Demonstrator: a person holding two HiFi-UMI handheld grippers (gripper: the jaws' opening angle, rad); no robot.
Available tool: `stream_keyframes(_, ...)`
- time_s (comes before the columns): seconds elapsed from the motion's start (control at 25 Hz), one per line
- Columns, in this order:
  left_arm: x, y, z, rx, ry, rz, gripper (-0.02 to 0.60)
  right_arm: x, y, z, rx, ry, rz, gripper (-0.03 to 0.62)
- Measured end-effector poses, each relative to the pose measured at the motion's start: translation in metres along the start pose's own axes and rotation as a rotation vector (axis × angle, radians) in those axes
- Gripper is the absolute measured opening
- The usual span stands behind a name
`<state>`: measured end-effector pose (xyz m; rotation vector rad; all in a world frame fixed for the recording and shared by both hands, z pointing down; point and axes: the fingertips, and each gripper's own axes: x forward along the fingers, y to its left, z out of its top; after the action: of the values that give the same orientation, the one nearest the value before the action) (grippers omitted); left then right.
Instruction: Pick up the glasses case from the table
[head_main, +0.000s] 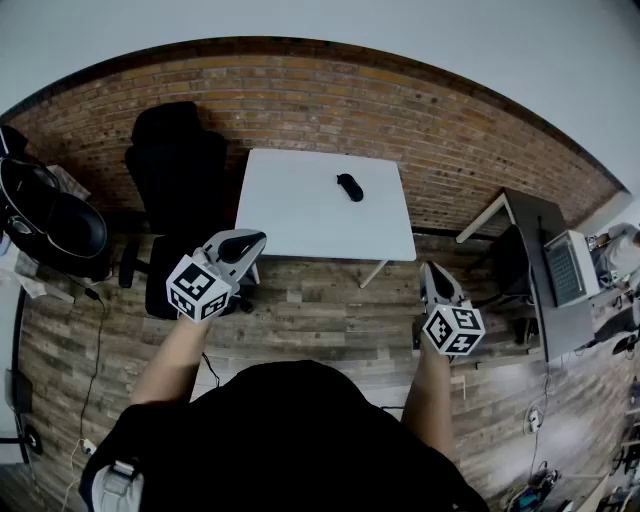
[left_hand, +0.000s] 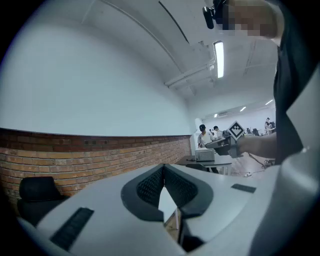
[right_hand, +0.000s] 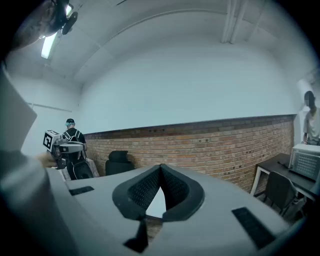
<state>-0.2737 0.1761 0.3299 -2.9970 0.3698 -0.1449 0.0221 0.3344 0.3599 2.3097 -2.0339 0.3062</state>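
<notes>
Hovering before the tabletop (head_main: 300, 225), left gripper (head_main: 255, 240) and right gripper (head_main: 431, 270) show fingers pressed together. Unspread, they could shove the glasses case (head_main: 350, 187).

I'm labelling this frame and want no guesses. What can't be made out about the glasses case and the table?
Glasses case, head view: too small to tell open from closed.
Glasses case, both gripper views: not visible; each gripper's own body fills the lower picture.
Table, near left corner, head view: covered by the left gripper.
</notes>
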Motion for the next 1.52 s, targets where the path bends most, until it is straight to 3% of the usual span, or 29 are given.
stream_keyframes(0.48, -0.023, 0.018, -0.012, -0.017, 0.0, -0.013, 0.011, 0.0, 0.033, 0.005, -0.034, -0.004, -0.022, 0.015)
stream_keyframes(0.8, -0.012, 0.014, -0.02, -0.017, 0.023, -0.053, 0.011, 0.003, 0.033, 0.0, 0.009, -0.009, -0.011, 0.015)
stream_keyframes(1.52, 0.015, 0.038, -0.038, -0.033, 0.065, -0.037, 0.011, 0.058, 0.021, -0.007, 0.011, 0.026, 0.05, 0.015)
